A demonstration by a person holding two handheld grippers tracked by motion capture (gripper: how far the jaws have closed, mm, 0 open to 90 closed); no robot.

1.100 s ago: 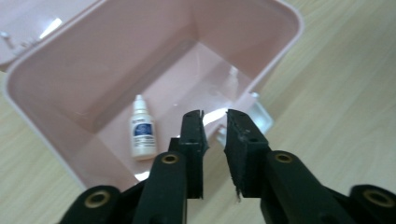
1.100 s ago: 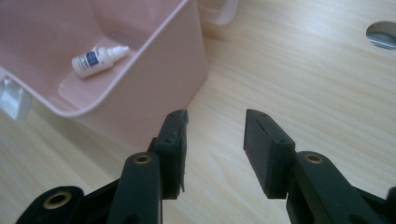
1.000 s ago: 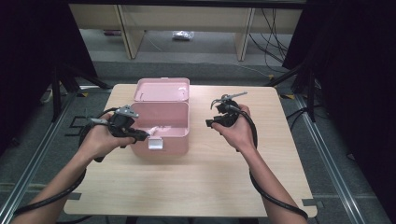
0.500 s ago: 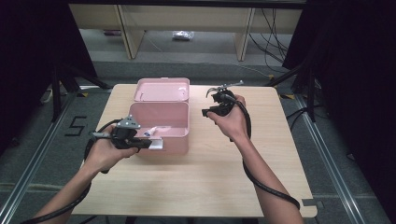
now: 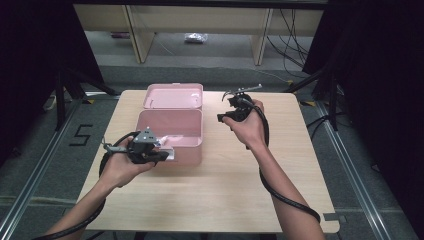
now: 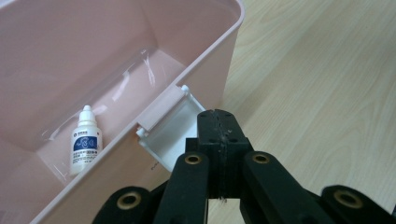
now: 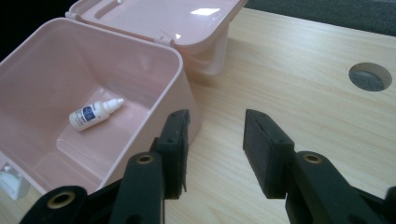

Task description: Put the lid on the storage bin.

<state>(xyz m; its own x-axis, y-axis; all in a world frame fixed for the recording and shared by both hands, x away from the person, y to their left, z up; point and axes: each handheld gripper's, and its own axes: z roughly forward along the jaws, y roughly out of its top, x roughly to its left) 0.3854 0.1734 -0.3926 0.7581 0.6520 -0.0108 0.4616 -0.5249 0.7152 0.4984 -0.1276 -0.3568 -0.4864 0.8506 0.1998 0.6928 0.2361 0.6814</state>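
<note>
A pink plastic box [image 5: 170, 112] stands open on the table, its lid [image 5: 173, 96] flipped back. A small white dropper bottle [image 6: 85, 140] [image 7: 93, 114] lies on the box floor. My left gripper [image 5: 167, 156] [image 6: 217, 115] is shut with nothing between its jaws. Its tips are right at the white latch [image 6: 170, 128] on the box's front wall; whether they touch it I cannot tell. My right gripper [image 5: 223, 106] [image 7: 217, 116] is held open above the table to the right of the box, holding nothing.
The wooden table [image 5: 225, 190] has bare surface in front of and to the right of the box. A round cable hole [image 7: 370, 77] sits in the tabletop beyond the right gripper. Shelving and cables lie past the far edge.
My left gripper has come down and nearer the box's front wall, by the latch. The right hand has hardly moved.
</note>
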